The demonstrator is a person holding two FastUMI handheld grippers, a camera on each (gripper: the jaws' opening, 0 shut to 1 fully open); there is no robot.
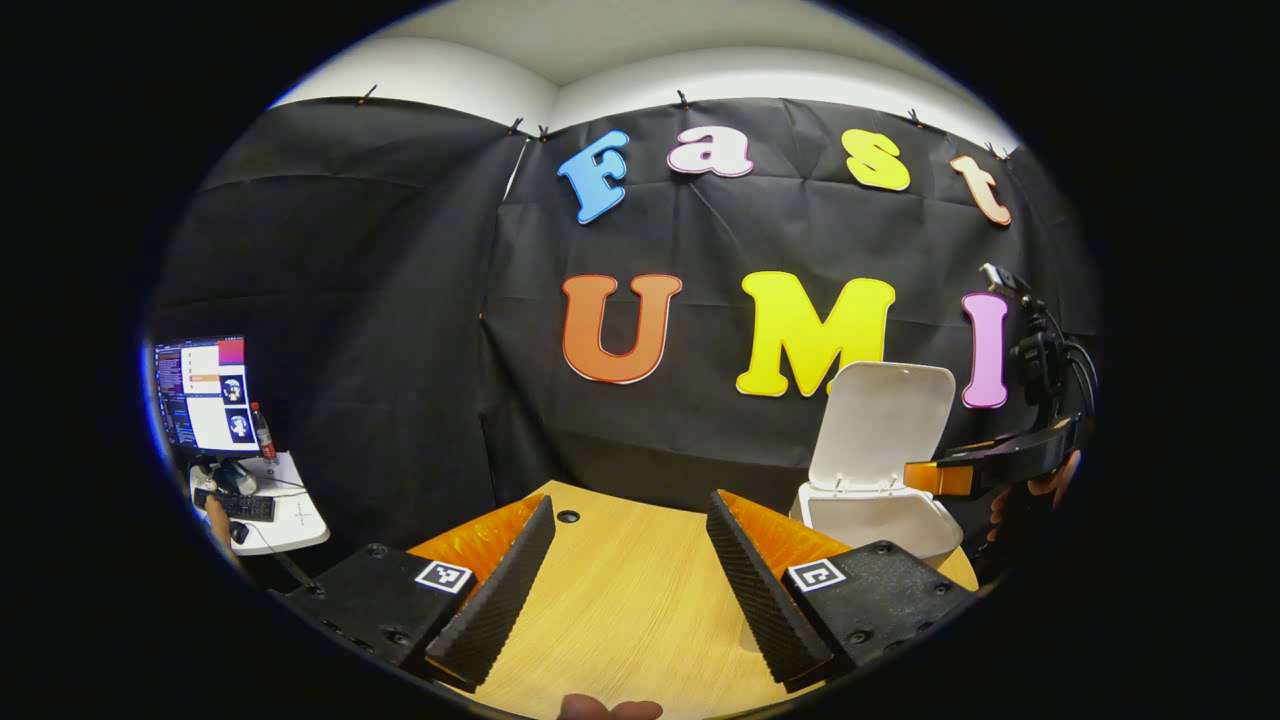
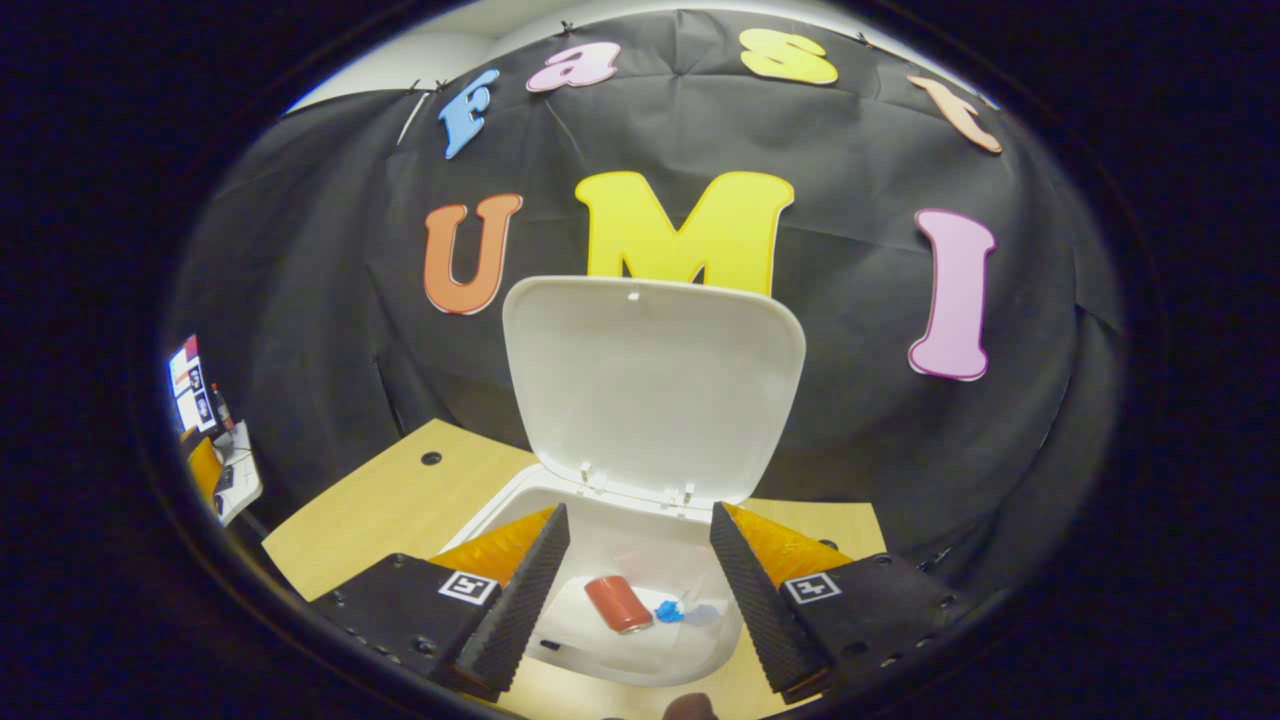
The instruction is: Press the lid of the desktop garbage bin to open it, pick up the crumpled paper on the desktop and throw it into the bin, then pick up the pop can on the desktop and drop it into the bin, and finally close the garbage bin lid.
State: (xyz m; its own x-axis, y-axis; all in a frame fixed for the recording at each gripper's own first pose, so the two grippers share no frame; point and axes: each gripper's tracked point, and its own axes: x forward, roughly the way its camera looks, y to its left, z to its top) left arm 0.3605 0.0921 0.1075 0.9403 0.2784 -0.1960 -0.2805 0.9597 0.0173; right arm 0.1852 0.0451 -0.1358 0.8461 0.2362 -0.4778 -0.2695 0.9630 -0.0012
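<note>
Black cloth hangs behind your pale wooden surface (image 1: 620, 590), and off to the left a small white side table (image 1: 290, 515) carries a lit monitor (image 1: 200, 393), a keyboard (image 1: 238, 505) and a bottle (image 1: 263, 432).

Your garbage bin (image 2: 640, 655) stands on the surface with its lid (image 2: 650, 385) raised upright against the cloth wall. In the right gripper view you are looking straight down into its open mouth. The pop can (image 2: 617, 604) lies on its side at the bottom of the bin, and just beside it sits a small blue and pale scrap (image 2: 680, 610); whether that is the crumpled paper is hard to tell at this size.

Your right hand-held gripper (image 2: 640, 590) hovers above the bin's opening with its fingers spread wide and nothing between them. In the left gripper view you see the same gripper from the side, over the bin's rim, with fingertips of the hand that holds it behind it.

Your left hand-held gripper (image 1: 630, 580) is over bare wood to the left of the bin, also spread wide and empty. A round cable hole (image 1: 568, 517) sits in the surface just ahead of it.
</note>
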